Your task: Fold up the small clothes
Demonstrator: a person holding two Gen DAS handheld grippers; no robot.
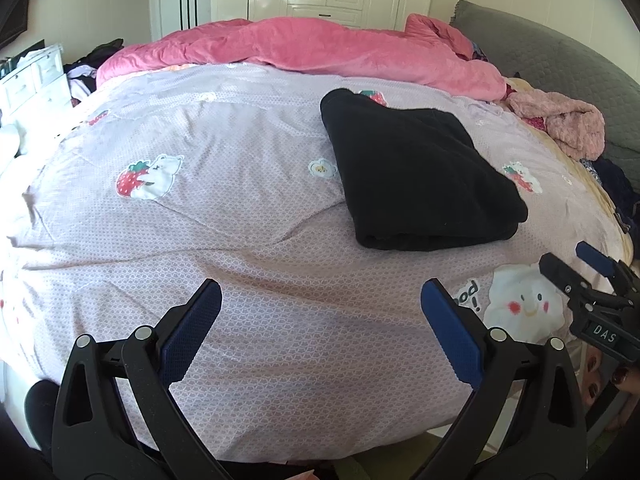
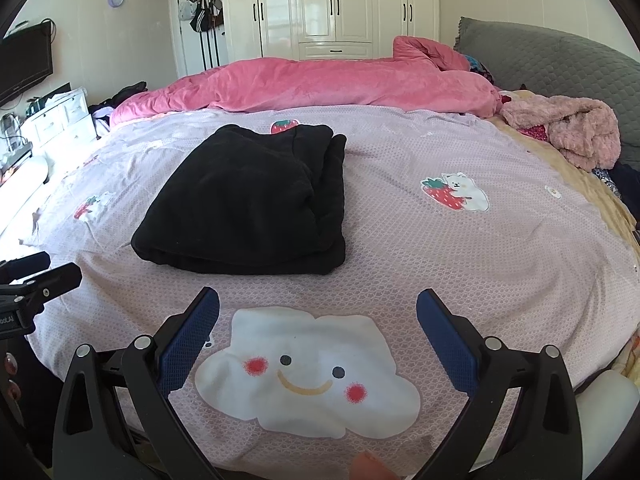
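Observation:
A black garment [image 1: 416,176] lies folded into a thick rectangle on the lilac patterned bedspread [image 1: 224,216]. In the right wrist view the same black garment [image 2: 256,204] sits ahead and left of centre. My left gripper [image 1: 320,300] hovers open over the bedspread near the bed's front edge, with nothing between its fingers, short of the garment. My right gripper [image 2: 318,306] is also open and empty, above a printed white cloud [image 2: 308,372]. Each gripper shows at the side of the other's view: right gripper [image 1: 576,260], left gripper [image 2: 48,268].
A pink duvet [image 2: 320,84] is bunched along the far side of the bed. A fluffy pink garment [image 2: 576,132] lies at the right by a grey headboard [image 2: 560,60]. White wardrobes stand behind; a white dresser [image 2: 60,120] stands left.

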